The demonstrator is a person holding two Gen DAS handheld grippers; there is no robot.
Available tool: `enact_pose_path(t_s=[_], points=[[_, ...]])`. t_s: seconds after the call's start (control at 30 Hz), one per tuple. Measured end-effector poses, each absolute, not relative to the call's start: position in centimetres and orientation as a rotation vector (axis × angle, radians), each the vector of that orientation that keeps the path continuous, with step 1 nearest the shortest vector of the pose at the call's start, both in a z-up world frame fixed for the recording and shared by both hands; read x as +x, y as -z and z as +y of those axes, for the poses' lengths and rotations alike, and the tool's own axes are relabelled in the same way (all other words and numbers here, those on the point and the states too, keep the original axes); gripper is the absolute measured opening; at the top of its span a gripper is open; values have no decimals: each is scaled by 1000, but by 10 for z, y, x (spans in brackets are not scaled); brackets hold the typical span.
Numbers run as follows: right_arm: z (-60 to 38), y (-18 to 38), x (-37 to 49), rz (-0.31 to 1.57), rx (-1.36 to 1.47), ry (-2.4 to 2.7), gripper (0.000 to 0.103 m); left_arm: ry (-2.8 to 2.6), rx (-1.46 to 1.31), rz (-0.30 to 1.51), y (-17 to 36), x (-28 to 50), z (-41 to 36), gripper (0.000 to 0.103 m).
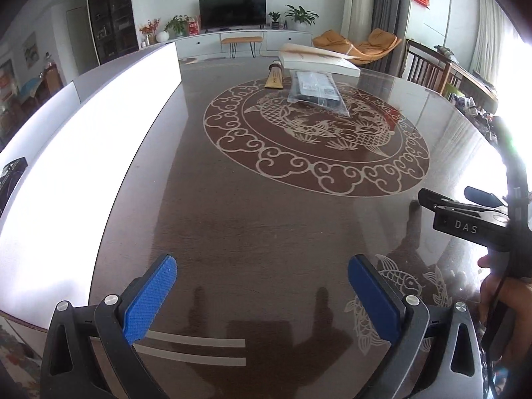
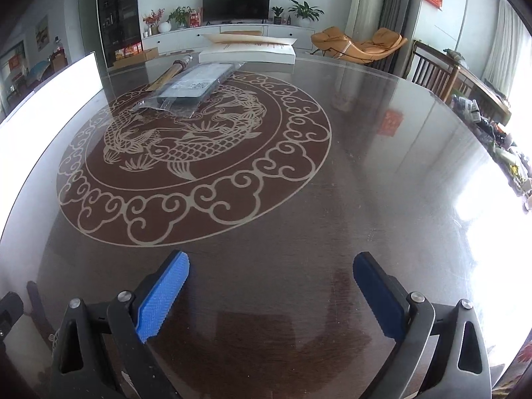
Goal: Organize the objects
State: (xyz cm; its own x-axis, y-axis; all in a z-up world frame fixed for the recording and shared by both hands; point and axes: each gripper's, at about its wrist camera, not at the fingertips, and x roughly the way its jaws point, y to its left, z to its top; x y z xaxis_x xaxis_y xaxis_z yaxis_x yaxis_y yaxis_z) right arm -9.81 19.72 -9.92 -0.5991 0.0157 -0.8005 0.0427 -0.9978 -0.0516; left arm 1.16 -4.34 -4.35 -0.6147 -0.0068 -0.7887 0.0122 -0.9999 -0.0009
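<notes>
With both grippers, left (image 1: 262, 286) & right (image 2: 271, 282), spread wide w/ nothing held, I'd reach for the bagged item (image 2: 196, 83), prob. electronics, on the carp medallion's (image 2: 186, 163) far edge, approaching low.

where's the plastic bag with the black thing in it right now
The plastic bag lies on the far part of the table, at the fish medallion's far edge, with the bamboo roll on its left and the white box behind.
</notes>
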Motion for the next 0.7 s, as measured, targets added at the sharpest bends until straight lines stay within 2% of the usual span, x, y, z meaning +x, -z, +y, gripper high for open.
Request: enact_pose_path(t_s=[0.2, 0.7], points=[[200, 103, -100, 40, 1426, 2777, 103, 2762, 1393, -38, 56, 3, -47, 103], [199, 103, -100, 38, 1426, 2777, 103, 2725, 1468, 30, 68, -12, -54, 103]])
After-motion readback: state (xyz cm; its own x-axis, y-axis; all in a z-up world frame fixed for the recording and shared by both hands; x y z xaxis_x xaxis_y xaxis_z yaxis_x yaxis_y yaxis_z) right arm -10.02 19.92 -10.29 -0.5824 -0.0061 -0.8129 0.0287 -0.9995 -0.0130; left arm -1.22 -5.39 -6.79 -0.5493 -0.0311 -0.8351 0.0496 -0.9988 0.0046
